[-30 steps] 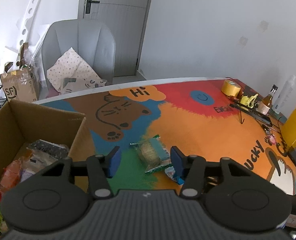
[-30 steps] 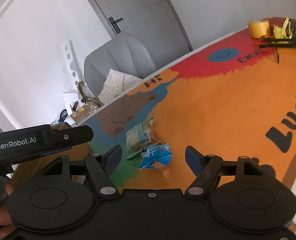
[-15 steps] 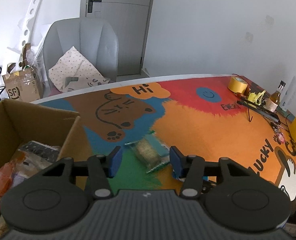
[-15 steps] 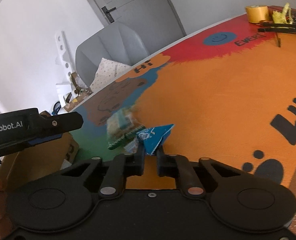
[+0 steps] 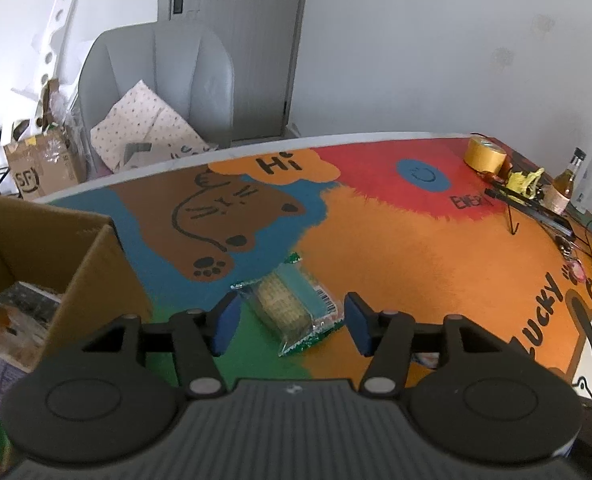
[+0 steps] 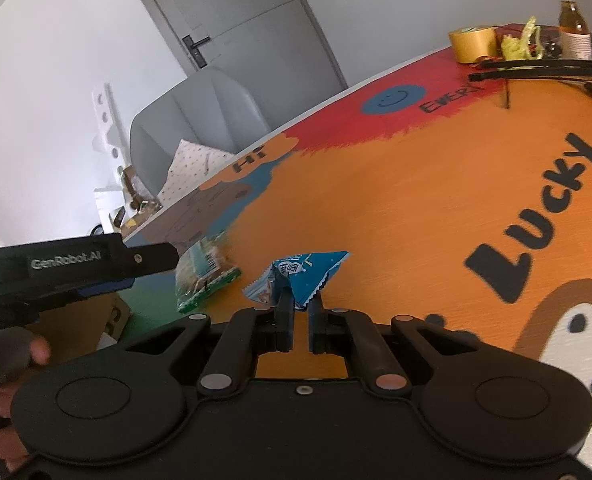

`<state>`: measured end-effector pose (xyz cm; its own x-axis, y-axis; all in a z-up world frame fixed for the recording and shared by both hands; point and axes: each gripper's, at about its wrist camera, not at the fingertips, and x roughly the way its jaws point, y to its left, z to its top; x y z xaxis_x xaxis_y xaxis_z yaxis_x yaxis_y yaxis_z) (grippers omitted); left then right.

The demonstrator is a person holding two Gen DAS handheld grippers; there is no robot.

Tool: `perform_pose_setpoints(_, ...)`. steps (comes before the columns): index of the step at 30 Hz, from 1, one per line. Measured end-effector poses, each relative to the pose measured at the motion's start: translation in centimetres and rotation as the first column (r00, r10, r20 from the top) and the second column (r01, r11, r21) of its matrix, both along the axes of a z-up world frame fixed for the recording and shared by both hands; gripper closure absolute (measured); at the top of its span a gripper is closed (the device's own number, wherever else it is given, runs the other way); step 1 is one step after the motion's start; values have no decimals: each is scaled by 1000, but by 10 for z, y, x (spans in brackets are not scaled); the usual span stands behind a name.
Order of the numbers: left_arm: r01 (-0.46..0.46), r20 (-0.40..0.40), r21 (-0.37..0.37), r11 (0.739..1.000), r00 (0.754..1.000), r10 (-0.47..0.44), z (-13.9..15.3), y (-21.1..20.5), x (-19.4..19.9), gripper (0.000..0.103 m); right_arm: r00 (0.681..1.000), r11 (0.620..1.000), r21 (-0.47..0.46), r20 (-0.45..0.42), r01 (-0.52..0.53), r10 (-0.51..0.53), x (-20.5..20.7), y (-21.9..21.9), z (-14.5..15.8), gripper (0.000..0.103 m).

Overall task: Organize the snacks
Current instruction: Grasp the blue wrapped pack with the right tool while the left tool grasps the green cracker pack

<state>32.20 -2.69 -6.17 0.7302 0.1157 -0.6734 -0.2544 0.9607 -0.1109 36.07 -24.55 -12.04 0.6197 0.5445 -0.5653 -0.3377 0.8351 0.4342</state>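
The right gripper [image 6: 299, 300] was pinched shut on a corner of the blue packet [image 6: 296, 276], so the slick foil could slip free. The left gripper [image 5: 290, 322] was opening, its jaws astride the cracker pack [image 5: 292, 312] on the table [image 5: 415, 260] without touching it. Closing off-centre might crush the crackers or, seemingly, skid the pack away from the box [image 5: 92, 264].

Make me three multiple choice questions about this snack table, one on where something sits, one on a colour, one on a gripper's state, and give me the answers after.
1. Where is the cardboard box in the left wrist view?
A. left of the table
B. on the chair
C. by the bottle

2. What colour is the packet in the right gripper?
A. red
B. blue
C. yellow

3. The left gripper is:
A. clamped on tape
B. holding a bottle
C. open around the cracker packet

Answers: A, the box stands at the left edge; B, blue wrapper pinched; C, pads stand clear of the packet, jaws opening.
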Motion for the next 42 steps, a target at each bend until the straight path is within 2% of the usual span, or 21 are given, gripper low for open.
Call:
perform_pose_setpoints(3, -10, 2, 16, 1000, 1000, 10, -5, -3, 4, 32, 1000, 1000, 4, -2, 12, -12, 1, -5, 1, 98)
perform_pose_setpoints(5, -14, -2, 23, 1000, 1000, 14, -9, -5, 8, 31, 1000, 1000, 3, -13, 16, -16, 0, -9, 1, 97)
perform_pose_setpoints(6, -16, -4, 25, 1000, 1000, 16, -12, -6, 9, 31, 1000, 1000, 5, -19, 20, -20, 0, -11, 1, 94)
perform_pose_setpoints(7, -18, -7, 28, 999, 1000, 18, -14, -6, 11, 31, 999, 1000, 10, -24, 26, -25, -1, -14, 1, 85)
perform_pose_setpoints(11, -30, -18, 55, 998, 999, 31, -24, -8, 17, 31, 999, 999, 26, -22, 46, -46, -3, -24, 2, 66)
perform_pose_setpoints(13, -39, -19, 58, 998, 999, 40, -27, -8, 21, 31, 998, 998, 21, -11, 57, -57, -4, -26, 4, 52)
perform_pose_setpoints(16, -66, -13, 65, 996, 998, 67, -31, -7, 25, 26, 997, 997, 2, -2, 73, -73, -2, -26, 4, 40)
perform_pose_setpoints(18, -79, -14, 70, 994, 997, 80, -34, -7, 29, 24, 997, 997, -7, 10, 76, -76, -1, -24, 4, 36)
perform_pose_setpoints(22, -87, -15, 77, 993, 996, 89, -39, -8, 34, 23, 997, 997, -35, 31, 66, -65, 4, -16, 4, 31)
perform_pose_setpoints(28, -110, -6, 66, 992, 994, 110, -44, -6, 39, 23, 998, 996, -68, 34, 57, -55, 15, -4, 0, 31)
perform_pose_setpoints(30, -106, 1, 58, 993, 994, 106, -45, -6, 40, 17, 998, 996, -78, 41, 52, -49, 15, 0, 0, 30)
perform_pose_setpoints(33, -115, 4, 101, 988, 993, 115, -50, -8, 44, 16, 998, 995, -86, 48, 53, -49, 15, 3, -1, 28)
perform_pose_setpoints(36, -122, 16, 108, 987, 992, 121, -51, -7, 44, 17, 997, 995, -90, 51, 53, -49, 14, 3, -1, 28)
perform_pose_setpoints(38, -123, 17, 114, 986, 992, 122, -51, -6, 43, 20, 997, 994, -92, 53, 55, -50, 15, 3, 0, 28)
perform_pose_setpoints(42, -114, 26, 121, 986, 993, 112, -50, -4, 40, 37, 996, 992, -106, 60, 65, -59, 14, 8, 0, 28)
